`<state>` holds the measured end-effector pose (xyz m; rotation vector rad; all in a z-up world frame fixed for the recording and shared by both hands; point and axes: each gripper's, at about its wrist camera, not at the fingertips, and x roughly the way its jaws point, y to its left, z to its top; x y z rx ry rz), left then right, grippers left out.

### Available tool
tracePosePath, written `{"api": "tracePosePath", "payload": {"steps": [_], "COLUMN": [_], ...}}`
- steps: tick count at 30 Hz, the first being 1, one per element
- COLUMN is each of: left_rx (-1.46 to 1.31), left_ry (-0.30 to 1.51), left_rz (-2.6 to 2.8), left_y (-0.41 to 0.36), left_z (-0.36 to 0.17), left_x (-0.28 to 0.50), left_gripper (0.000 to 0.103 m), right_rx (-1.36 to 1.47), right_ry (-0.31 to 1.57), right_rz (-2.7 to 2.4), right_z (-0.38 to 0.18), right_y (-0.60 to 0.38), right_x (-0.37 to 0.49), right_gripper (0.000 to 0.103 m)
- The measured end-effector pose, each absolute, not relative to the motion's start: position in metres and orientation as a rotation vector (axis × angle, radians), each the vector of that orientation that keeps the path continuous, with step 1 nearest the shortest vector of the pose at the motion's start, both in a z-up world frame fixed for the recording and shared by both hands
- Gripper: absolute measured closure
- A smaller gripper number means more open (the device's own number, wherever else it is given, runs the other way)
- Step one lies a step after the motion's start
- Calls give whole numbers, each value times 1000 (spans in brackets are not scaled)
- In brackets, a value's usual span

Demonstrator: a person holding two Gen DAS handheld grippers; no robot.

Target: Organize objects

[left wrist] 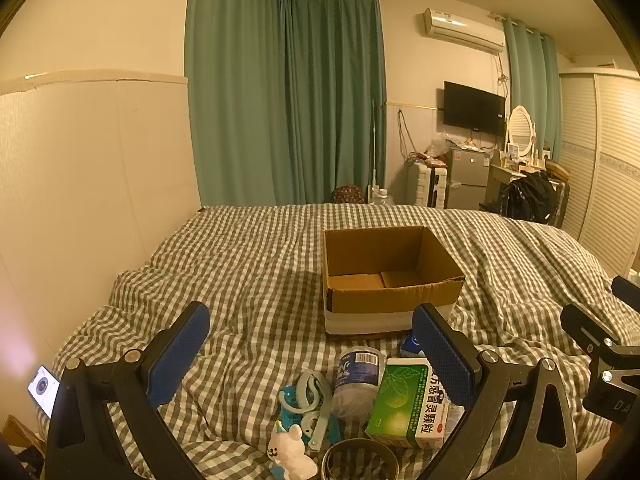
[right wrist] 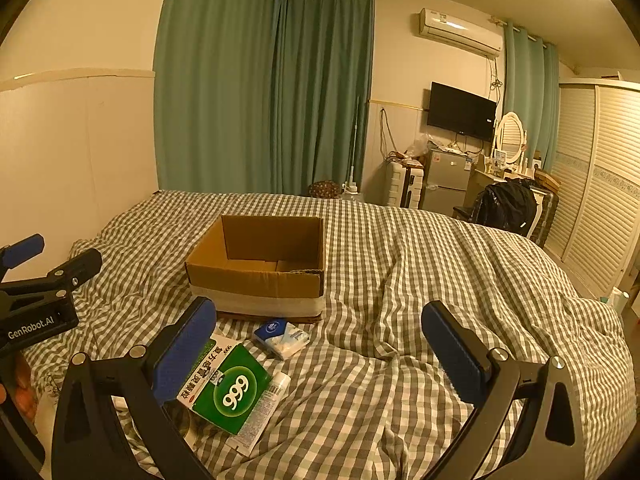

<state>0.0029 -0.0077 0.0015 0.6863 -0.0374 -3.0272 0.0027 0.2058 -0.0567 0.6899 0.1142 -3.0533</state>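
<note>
left claw (left wrist: 311,354) spread, hovering over the pile, gripping nothing | right claw (right wrist: 319,344) spread, empty | nearest: unicorn toy (left wrist: 290,453), green medicine box (left wrist: 408,402), clear bottle (left wrist: 357,380) on checked bed (left wrist: 240,264) | beyond: empty cardboard box (left wrist: 384,272) | advice: pinch medicine box across its narrow sides, lift clear of bottle, lower inside.
</note>
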Motion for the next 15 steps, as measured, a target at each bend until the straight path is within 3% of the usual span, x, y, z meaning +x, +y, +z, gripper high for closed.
{"api": "tracePosePath", "payload": {"steps": [15], "left_rx": [710], "left_ry": [-47], "left_rz": [-3012], "left_y": [-9], "left_z": [-2], "left_x": [1], "left_gripper": [0], "right_rx": [700], "right_ry": [103], "right_rz": [-3034], "right_z": [-57], "right_y": [201], "right_x": [2], "right_gripper": [0]}}
